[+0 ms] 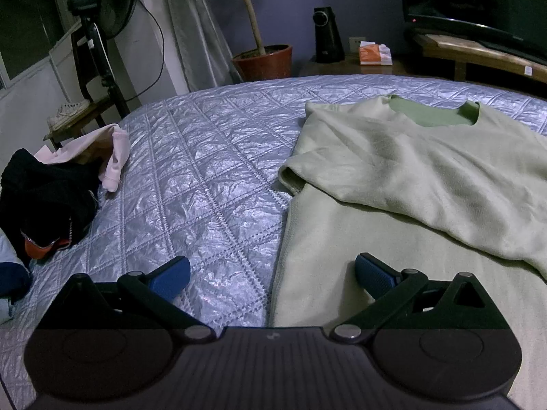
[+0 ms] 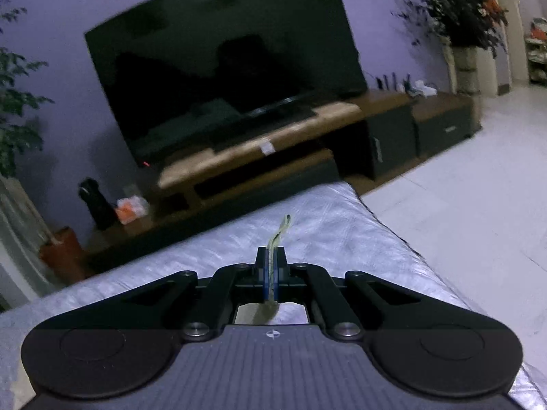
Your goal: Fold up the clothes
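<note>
**Pale green top on quilted bed — one edge pinched, other claw spread**

Surface: silver quilted bedspread (image 1: 205,177) with diamond stitching. A broad bare stretch of quilt lies between the green garment and a heap of other clothes at the left edge. In the right wrist view the far right corner of the bed (image 2: 345,188) shows, with pale tiled floor (image 2: 461,212) just beyond it.

Item: pale green top (image 1: 403,171), spread on the right part of the bed, neckline (image 1: 434,116) toward the far edge. One sleeve (image 1: 359,157) is folded in across the body, its cuff opening at the left hem. The cloth is softly creased; the left side hem runs straight toward the camera.

Heap: black garment with zipper (image 1: 44,201); pink garment (image 1: 112,157) touching it behind.

Left gripper (image 1: 273,273): low over the near part of the bed, blue pads wide apart, straddling the top's left hem — one pad over quilt, one over cloth; holding nothing.

Right gripper (image 2: 271,270): pads pressed together on a thin edge of the green cloth, which pokes out past the tips; raised above the quilt, facing the television (image 2: 222,65) and wooden stand (image 2: 273,143).

Background: standing fan (image 1: 102,17), potted plant (image 1: 263,61).
</note>
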{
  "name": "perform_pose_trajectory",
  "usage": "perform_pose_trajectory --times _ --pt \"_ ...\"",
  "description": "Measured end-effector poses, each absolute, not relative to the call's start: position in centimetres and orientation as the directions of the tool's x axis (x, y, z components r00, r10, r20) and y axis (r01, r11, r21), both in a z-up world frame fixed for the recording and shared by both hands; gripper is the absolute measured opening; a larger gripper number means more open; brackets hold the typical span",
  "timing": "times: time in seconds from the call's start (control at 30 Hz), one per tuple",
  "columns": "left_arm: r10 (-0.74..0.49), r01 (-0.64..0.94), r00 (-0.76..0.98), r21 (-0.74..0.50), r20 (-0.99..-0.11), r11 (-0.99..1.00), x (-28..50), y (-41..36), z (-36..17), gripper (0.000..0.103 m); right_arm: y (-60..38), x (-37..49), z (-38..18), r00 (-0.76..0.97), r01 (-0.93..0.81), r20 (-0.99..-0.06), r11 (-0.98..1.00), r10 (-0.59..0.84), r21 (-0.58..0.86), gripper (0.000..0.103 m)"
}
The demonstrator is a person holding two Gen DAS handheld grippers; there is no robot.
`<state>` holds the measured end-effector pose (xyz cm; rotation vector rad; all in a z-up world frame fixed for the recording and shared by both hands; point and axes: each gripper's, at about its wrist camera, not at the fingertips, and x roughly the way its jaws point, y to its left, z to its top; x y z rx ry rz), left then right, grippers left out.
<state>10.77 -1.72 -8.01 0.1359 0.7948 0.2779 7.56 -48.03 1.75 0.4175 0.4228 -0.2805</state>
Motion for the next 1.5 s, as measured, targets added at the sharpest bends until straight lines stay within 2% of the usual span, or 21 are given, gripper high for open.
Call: perform_pose_trajectory --times 0.17,0.37,0.47,0.6,0.7,0.77,0.87,0.97,1.0,1.03,1.07,1.1,1.13,1.17,1.27,1.3,1.33,1.43,1.5 --pt "0.288 -0.197 0.663 0.210 -0.691 0.958 10.8 -1.6 -7.9 0.102 -42.4 9.6 5.3 0.941 0.154 -0.337 0.915 -0.021 0.372 0.003" --pt "0.287 -0.223 0.664 0.184 -0.690 0.957 10.9 -1.0 -7.6 0.102 -31.6 11.1 10.3 0.943 -0.198 -0.171 0.896 0.285 0.398 0.003" --pt "0.309 -0.267 0.669 0.170 -0.676 0.949 11.0 0.0 -7.1 0.102 -24.3 9.4 9.3 0.857 -0.377 -0.214 0.853 0.469 0.361 0.003" --pt "0.372 -0.372 0.658 0.146 -0.654 0.916 11.0 2.3 -6.2 0.102 -16.2 6.9 2.0 0.699 -0.469 -0.403 0.804 0.591 0.365 0.003" --pt "0.431 -0.461 0.641 0.131 -0.635 0.878 10.8 4.3 -5.6 0.102 -13.1 5.6 -3.9 0.591 -0.428 -0.525 0.789 0.613 0.440 0.003" --pt "0.459 -0.509 0.622 0.118 -0.634 0.852 10.8 5.6 -5.4 0.102 -11.5 4.7 -6.5 0.547 -0.416 -0.584 0.800 0.600 0.433 0.003" --pt "0.473 -0.533 0.613 0.110 -0.632 0.839 10.8 6.4 -5.1 0.102 -10.8 4.7 -7.1 0.542 -0.387 -0.584 0.797 0.604 0.464 0.003" --pt "0.482 -0.548 0.611 0.103 -0.628 0.830 10.7 6.9 -4.9 0.102 -10.2 5.1 -6.2 0.590 -0.425 -0.557 0.811 0.585 0.402 0.005" --pt "0.481 -0.546 0.612 0.104 -0.628 0.831 10.7 6.9 -4.9 0.102 -9.8 5.1 -6.2 0.610 -0.443 -0.546 0.818 0.574 0.366 0.009" --pt "0.479 -0.542 0.613 0.107 -0.629 0.834 10.8 6.9 -4.9 0.102 -9.2 5.2 -6.6 0.618 -0.461 -0.553 0.827 0.559 0.321 0.019" --pt "0.475 -0.536 0.612 0.111 -0.632 0.837 10.9 6.9 -4.9 0.102 -8.8 5.3 -7.4 0.595 -0.475 -0.591 0.832 0.544 0.287 0.024" --pt "0.472 -0.531 0.610 0.114 -0.636 0.839 10.9 6.9 -5.0 0.102 -8.5 5.7 -8.3 0.528 -0.484 -0.649 0.822 0.548 0.301 0.029" --pt "0.470 -0.528 0.608 0.116 -0.640 0.841 10.9 7.0 -5.1 0.102 -8.7 6.1 -9.0 0.449 -0.480 -0.684 0.801 0.575 0.358 0.029" --pt "0.466 -0.525 0.608 0.115 -0.643 0.843 10.9 7.0 -5.1 0.102 -9.6 6.1 -8.8 0.426 -0.473 -0.670 0.781 0.608 0.408 0.030" --pt "0.454 -0.515 0.608 0.111 -0.652 0.850 10.9 7.0 -5.3 0.102 -13.8 6.7 -6.2 0.534 -0.425 -0.584 0.792 0.611 0.439 0.056" --pt "0.448 -0.508 0.609 0.112 -0.655 0.854 10.9 6.9 -5.4 0.102 -15.9 7.7 -5.3 0.600 -0.372 -0.560 0.819 0.571 0.437 0.071" --pt "0.441 -0.497 0.615 0.113 -0.653 0.860 10.9 6.7 -5.4 0.102 -18.1 9.0 -4.8 0.657 -0.310 -0.543 0.844 0.523 0.437 0.075" --pt "0.420 -0.461 0.638 0.117 -0.645 0.880 10.8 5.8 -5.3 0.102 -24.5 14.6 -4.1 0.751 -0.095 -0.555 0.889 0.359 0.447 0.072" --pt "0.407 -0.440 0.647 0.120 -0.645 0.890 10.8 5.3 -5.4 0.102 -27.5 18.9 -4.7 0.744 -0.008 -0.599 0.900 0.296 0.435 0.069"
